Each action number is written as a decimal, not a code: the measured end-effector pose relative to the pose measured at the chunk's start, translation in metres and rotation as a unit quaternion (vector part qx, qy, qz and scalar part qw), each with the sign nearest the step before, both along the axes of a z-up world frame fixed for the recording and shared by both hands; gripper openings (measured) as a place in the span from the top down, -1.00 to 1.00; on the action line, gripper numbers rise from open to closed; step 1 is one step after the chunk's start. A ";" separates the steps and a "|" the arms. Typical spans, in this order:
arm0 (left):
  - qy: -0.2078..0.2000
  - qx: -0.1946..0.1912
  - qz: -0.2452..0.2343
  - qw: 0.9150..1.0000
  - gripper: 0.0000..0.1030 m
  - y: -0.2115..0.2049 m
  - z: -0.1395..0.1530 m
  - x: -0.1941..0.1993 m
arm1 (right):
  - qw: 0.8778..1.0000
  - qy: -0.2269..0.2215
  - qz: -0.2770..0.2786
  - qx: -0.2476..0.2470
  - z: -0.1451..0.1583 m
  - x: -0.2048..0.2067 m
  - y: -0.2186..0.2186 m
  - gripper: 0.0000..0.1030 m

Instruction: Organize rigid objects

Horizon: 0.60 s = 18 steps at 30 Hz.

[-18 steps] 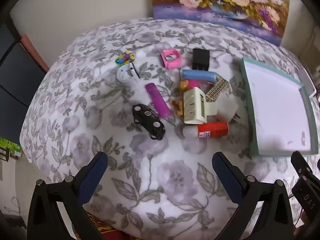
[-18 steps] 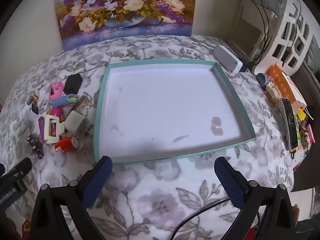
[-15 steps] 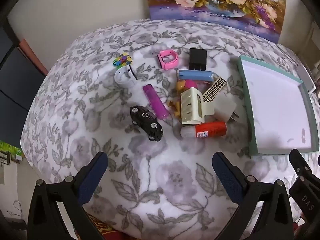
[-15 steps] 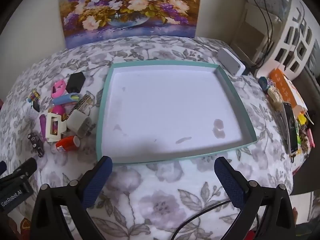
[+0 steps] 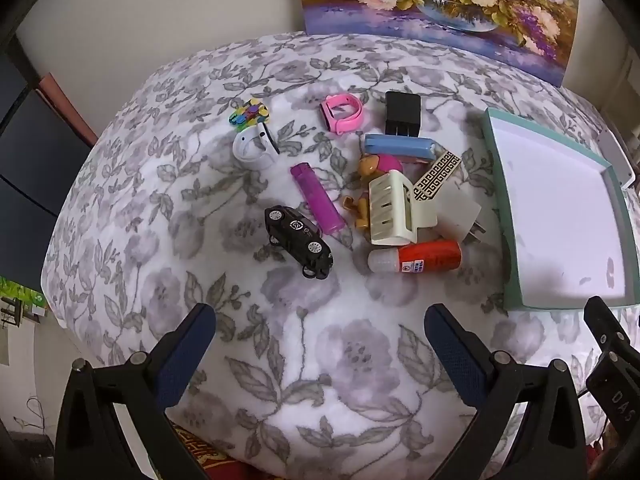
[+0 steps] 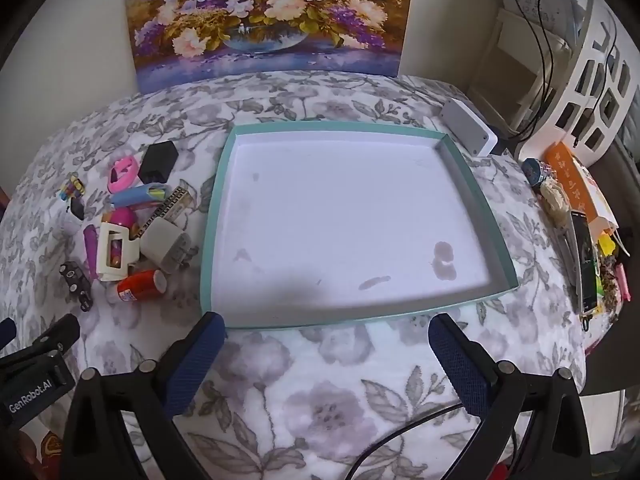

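Right now both claws hang wide open with nothing in them, the left claw (image 5: pixel 320 332) over the clutter and the right claw (image 6: pixel 326 340) at the near edge of the teal tray (image 6: pixel 496 236). Everything to be sorted lies on the floral table (image 5: pixel 348 360) just left of that tray, which holds nothing. The black toy car (image 5: pixel 298 236) sits apart from the heap, likely light and hard; its wheels may roll, so pinch across the body. The red glue bottle (image 5: pixel 416 256), nearest the tray, looks smooth and round; grip it mid-barrel.
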<state>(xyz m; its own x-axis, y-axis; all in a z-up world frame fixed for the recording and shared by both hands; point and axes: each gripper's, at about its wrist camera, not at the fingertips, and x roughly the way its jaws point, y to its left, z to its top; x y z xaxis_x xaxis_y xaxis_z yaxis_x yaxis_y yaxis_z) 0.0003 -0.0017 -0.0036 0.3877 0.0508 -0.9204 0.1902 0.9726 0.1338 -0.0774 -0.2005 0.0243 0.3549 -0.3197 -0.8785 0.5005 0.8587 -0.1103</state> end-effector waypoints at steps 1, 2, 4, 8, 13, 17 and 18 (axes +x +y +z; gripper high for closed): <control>0.000 0.000 0.000 1.000 -1.00 0.000 0.000 0.000 | 1.000 0.000 0.000 -0.001 0.000 0.000 0.001 -1.00; 0.001 0.000 0.001 1.000 -1.00 0.000 0.000 0.001 | 1.000 0.000 0.000 -0.001 0.000 0.000 0.001 -1.00; 0.002 0.001 0.002 1.000 -1.00 0.001 -0.001 0.001 | 1.000 0.000 0.001 0.000 0.000 0.000 0.000 -1.00; 0.006 0.001 0.005 1.000 -1.00 0.003 -0.002 0.002 | 1.000 -0.001 0.002 -0.003 0.001 0.001 0.002 -1.00; 0.009 0.000 0.009 1.000 -1.00 0.003 -0.003 0.003 | 1.000 0.001 0.002 -0.001 0.001 0.001 0.002 -1.00; 0.011 0.000 0.009 1.000 -1.00 0.003 -0.003 0.003 | 1.000 0.002 0.002 0.001 0.001 0.001 0.002 -1.00; 0.011 0.000 0.009 1.000 -1.00 0.003 -0.003 0.003 | 1.000 0.002 0.002 0.001 0.001 0.002 0.002 -1.00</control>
